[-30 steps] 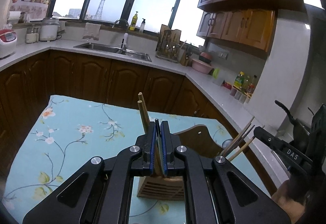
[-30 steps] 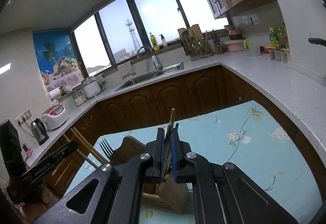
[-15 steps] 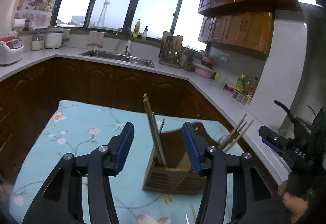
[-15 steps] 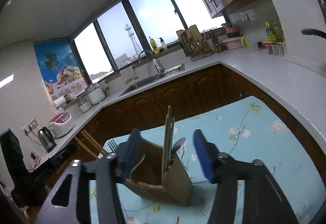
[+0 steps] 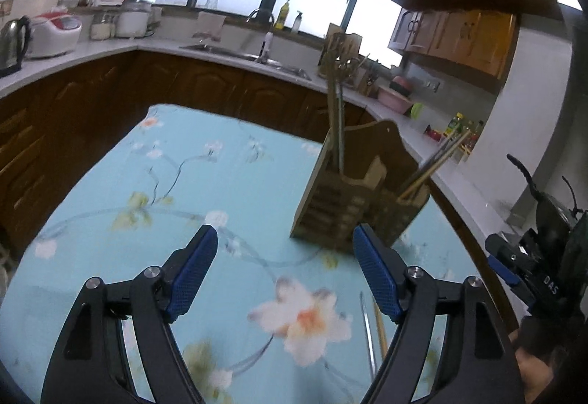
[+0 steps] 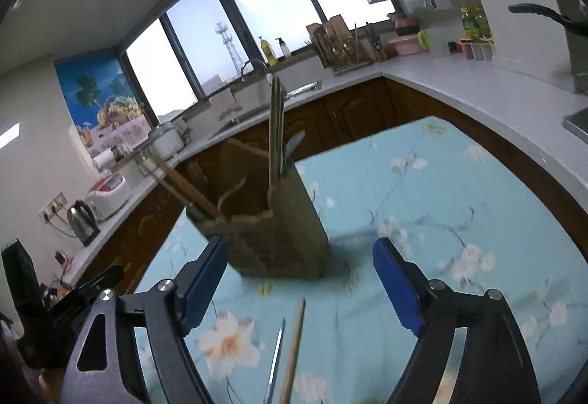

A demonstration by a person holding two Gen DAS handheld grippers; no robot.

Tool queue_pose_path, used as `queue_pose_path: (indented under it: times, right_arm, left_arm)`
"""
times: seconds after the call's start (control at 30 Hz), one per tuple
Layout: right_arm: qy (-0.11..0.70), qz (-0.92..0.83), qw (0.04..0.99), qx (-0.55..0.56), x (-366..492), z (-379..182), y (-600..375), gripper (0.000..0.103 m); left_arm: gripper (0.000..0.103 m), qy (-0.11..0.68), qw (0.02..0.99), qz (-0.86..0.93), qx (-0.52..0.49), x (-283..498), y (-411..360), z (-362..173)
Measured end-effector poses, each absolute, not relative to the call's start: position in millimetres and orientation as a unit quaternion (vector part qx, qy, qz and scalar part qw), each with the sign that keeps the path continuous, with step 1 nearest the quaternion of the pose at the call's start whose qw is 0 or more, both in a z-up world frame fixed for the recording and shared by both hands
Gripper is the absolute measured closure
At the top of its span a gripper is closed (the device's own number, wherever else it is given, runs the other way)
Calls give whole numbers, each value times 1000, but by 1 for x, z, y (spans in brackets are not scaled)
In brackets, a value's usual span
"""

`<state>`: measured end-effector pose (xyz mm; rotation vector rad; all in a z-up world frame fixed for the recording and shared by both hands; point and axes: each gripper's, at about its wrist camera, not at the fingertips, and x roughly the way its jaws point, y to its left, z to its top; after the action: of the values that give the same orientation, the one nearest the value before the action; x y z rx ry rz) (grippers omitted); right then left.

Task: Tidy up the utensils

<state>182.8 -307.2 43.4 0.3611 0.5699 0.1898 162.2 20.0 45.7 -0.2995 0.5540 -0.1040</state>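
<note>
A wooden utensil holder (image 5: pixel 358 194) (image 6: pixel 283 231) stands on the blue floral tablecloth (image 5: pixel 205 183). A pair of chopsticks (image 5: pixel 336 117) (image 6: pixel 275 125) stands upright in one compartment, and more chopsticks (image 5: pixel 437 161) (image 6: pixel 187 189) lean out of another. My left gripper (image 5: pixel 283 238) is short of the holder, its jaws opening with nothing between them. My right gripper (image 6: pixel 301 246) is also short of the holder, jaws opening and empty. A wooden chopstick (image 6: pixel 294 345) (image 5: pixel 380 327) and a thin metal utensil (image 6: pixel 275 356) (image 5: pixel 367 341) lie on the cloth near the grippers.
The other gripper shows at each view's edge: the right gripper (image 5: pixel 522 271), the left gripper (image 6: pixel 84 290). A white counter (image 6: pixel 477 88) wraps around the table, with a sink (image 5: pixel 242 53), a kettle (image 6: pixel 82 222) and a rice cooker (image 5: pixel 55 33).
Both grippers were shut on chopsticks over the holder; their jaws have spread and let go, the chopsticks now stand in the holder, and both grippers have drawn back and sunk lower.
</note>
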Motion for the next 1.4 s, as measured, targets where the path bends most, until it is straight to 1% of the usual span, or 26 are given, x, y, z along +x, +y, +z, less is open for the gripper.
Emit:
queue_pose_path:
  times: [0.13, 0.3, 0.47, 0.57, 0.63, 0.7, 0.73, 0.77, 0.87, 0.93, 1.13, 1.4]
  right_arm:
    - [287, 92, 939, 163, 160, 36, -302, 16]
    - [297, 95, 939, 148, 139, 29, -295, 16]
    - [303, 102, 937, 138, 120, 28, -288, 16]
    - [292, 110, 941, 133, 110, 41, -287, 16]
    - [274, 112, 947, 125, 102, 53, -286, 15]
    - [241, 109, 958, 113, 87, 69, -287, 8]
    - [219, 105, 964, 106, 78, 74, -288, 2]
    - [202, 101, 969, 101, 71, 77, -288, 0]
    - [145, 82, 983, 79, 46, 74, -288, 0]
    - [131, 69, 987, 67, 37, 66, -288, 0]
    - [134, 61, 987, 65, 26, 39, -294, 0]
    - [141, 69, 987, 43, 18, 26, -288, 0]
  left_arm:
    - [25, 279, 948, -41, -149, 141, 24, 37]
    - [25, 280, 949, -31, -144, 116, 27, 33]
    - [25, 264, 954, -21, -138, 95, 28, 39]
    - [24, 252, 960, -21, -120, 85, 22, 50]
    - [21, 239, 965, -26, -106, 78, 17, 59]
    - [5, 220, 971, -25, -95, 68, 13, 65]
    - [2, 206, 974, -19, -90, 61, 11, 66]
    - [0, 192, 977, -12, -88, 55, 10, 66]
    - [0, 172, 982, -1, -81, 43, 7, 58]
    - [0, 174, 982, 4, -76, 39, 6, 50]
    - [0, 172, 983, 21, -63, 28, 6, 30]
    - [0, 175, 983, 31, -35, 18, -2, 16]
